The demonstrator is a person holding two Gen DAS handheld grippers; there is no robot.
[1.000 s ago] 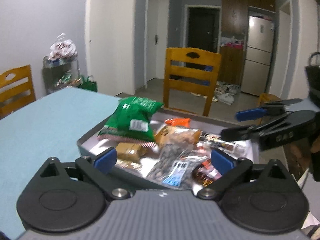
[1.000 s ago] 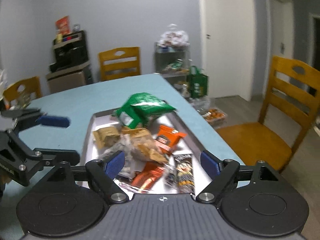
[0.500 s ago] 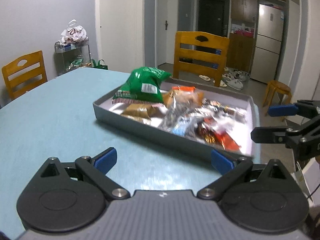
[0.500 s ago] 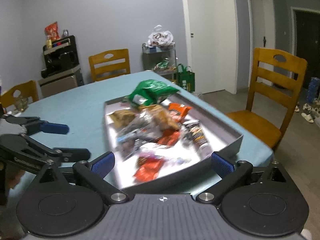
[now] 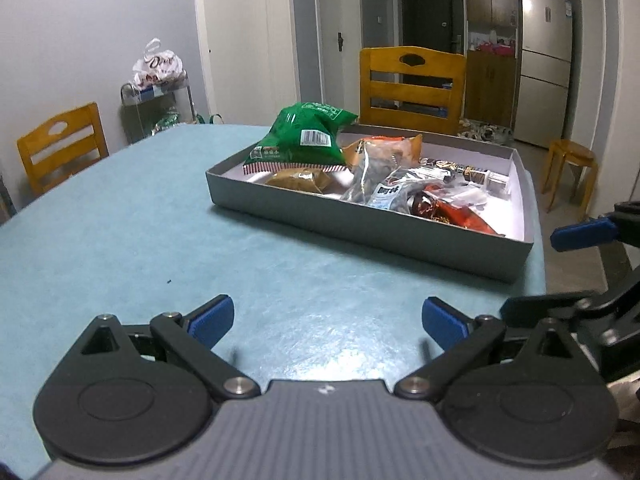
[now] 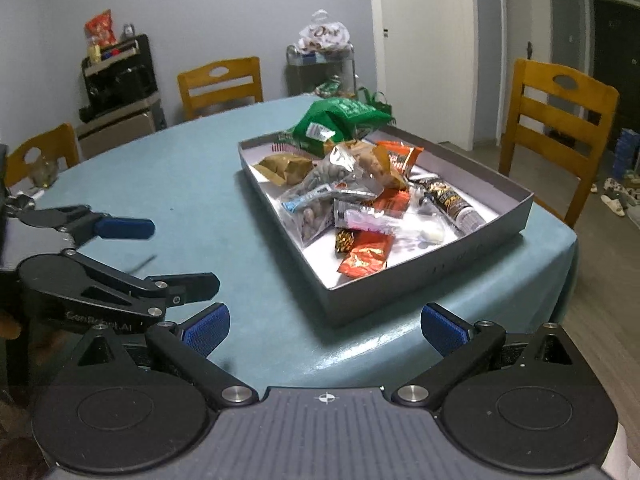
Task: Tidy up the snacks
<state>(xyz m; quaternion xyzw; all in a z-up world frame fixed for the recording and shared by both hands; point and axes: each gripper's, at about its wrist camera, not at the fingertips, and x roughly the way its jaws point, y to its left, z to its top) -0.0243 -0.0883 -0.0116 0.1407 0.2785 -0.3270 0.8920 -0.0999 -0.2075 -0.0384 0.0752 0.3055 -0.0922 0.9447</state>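
Note:
A grey tray (image 5: 360, 228) holds several snack packets on the teal table; it also shows in the right wrist view (image 6: 400, 292). A green bag (image 5: 306, 138) lies at its far end, also in the right wrist view (image 6: 340, 120). A red packet (image 6: 366, 254) and a clear bag of nuts (image 6: 320, 184) lie nearer. My left gripper (image 5: 327, 322) is open and empty, above the table short of the tray. My right gripper (image 6: 325, 328) is open and empty near the tray's front corner. Each gripper shows in the other's view, the left one (image 6: 132, 252), the right one (image 5: 576, 268).
Wooden chairs stand around the table (image 5: 140, 248): one behind the tray (image 5: 412, 84), one at left (image 5: 60, 144), one at right (image 6: 560, 120). A wire rack with bags (image 5: 158, 96) stands by the wall. A small stool (image 5: 572, 168) stands on the floor. A black cabinet (image 6: 120, 88) is at the back.
Both grippers have pulled back from over the tray to the near side of the table. The tray now lies farther ahead in both views. Both stay open.

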